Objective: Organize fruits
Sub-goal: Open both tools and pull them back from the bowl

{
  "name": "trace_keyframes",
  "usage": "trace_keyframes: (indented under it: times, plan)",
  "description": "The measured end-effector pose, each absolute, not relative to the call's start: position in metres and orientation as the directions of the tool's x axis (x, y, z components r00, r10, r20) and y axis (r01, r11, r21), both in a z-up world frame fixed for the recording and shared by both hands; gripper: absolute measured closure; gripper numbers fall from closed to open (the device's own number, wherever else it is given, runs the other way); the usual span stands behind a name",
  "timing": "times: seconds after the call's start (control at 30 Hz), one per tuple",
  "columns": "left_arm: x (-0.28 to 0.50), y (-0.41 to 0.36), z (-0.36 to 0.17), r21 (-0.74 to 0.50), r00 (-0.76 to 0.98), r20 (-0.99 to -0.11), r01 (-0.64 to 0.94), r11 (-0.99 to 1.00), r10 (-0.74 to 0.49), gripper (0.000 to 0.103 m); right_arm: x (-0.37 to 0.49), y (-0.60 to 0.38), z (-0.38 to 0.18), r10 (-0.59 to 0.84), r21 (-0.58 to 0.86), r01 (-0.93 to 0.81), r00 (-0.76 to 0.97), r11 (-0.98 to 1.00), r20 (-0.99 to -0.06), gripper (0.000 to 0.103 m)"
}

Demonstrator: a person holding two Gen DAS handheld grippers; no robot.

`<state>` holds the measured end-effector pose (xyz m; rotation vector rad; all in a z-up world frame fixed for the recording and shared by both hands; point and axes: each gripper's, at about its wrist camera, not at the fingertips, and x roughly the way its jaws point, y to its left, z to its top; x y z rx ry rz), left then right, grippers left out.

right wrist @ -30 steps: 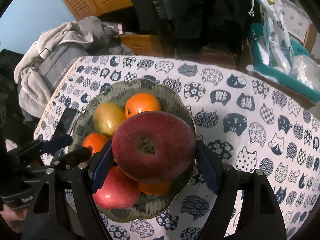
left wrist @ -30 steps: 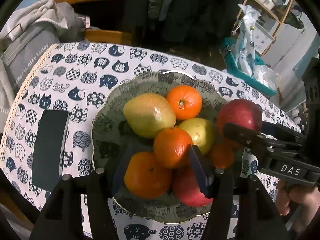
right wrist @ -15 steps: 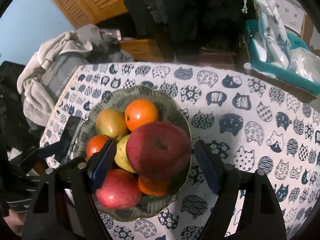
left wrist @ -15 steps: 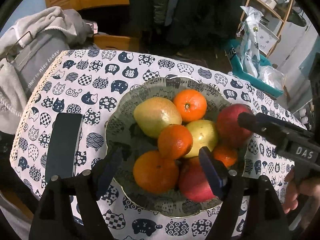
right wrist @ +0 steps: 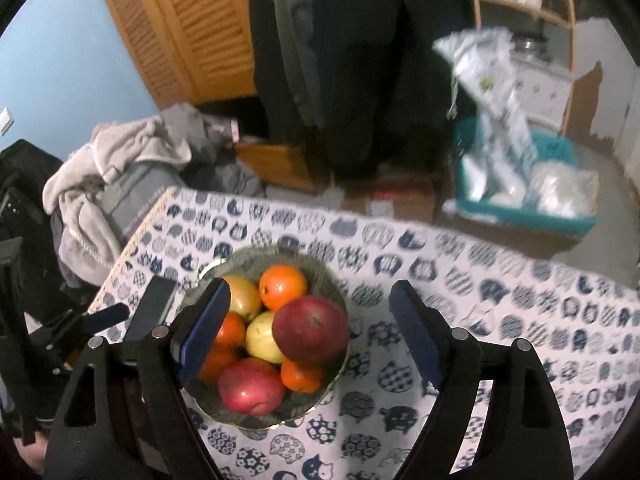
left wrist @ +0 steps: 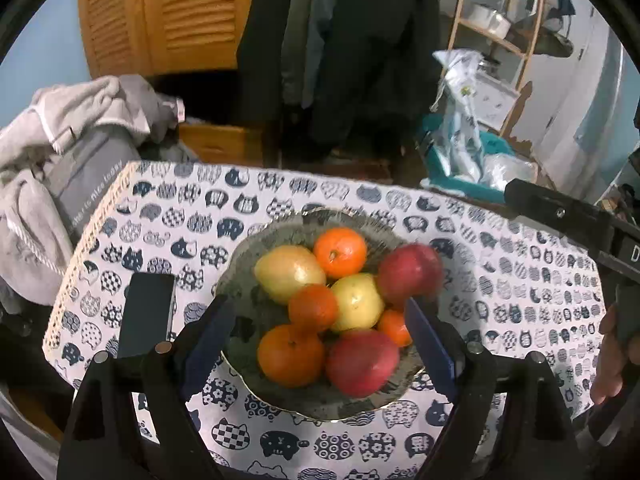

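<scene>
Both tongs, left and right, are opening empty over the fruit-filled grey patterned bowl; sorting looking finished.

Dim indoor light, heavy fisheye bending with black corners, and motion blur smearing the right wrist view.
</scene>
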<state>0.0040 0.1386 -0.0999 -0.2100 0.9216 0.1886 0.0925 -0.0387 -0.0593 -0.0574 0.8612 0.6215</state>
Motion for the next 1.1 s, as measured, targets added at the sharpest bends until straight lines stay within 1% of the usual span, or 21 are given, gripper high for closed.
trace_keyframes:
  times: [0.2, 0.37, 0.5, 0.8, 1.1]
  plan:
    - [-0.006, 0.129, -0.073, -0.094, 0.635, -0.769, -0.222, 0.970, 0.070, 0.010, 0.072, -0.048, -0.025, 0.479, 0.136, -0.543, 0.562, 0.828, -0.675, 0.020]
    - [-0.013, 0.122, -0.055, -0.104, 0.663, -0.747, -0.203, 0.974, 0.058, 0.009, 0.059, -0.058, -0.008, 0.481, 0.115, -0.552, 0.585, 0.826, -0.653, 0.020]
    - [-0.019, 0.116, -0.040, -0.104, 0.690, -0.722, -0.187, 0.977, 0.054, 0.003, 0.050, -0.064, 0.001, 0.480, 0.102, -0.555, 0.595, 0.826, -0.645, 0.020]
    - [-0.030, 0.100, -0.018, -0.102, 0.727, -0.686, -0.149, 0.984, 0.039, 0.002, 0.028, -0.079, 0.019, 0.489, 0.074, -0.570, 0.623, 0.819, -0.611, 0.020]
    - [-0.033, 0.083, -0.005, -0.073, 0.748, -0.662, -0.120, 0.990, 0.042, 0.002, 0.025, -0.094, 0.017, 0.477, 0.073, -0.558, 0.626, 0.827, -0.617, 0.020]
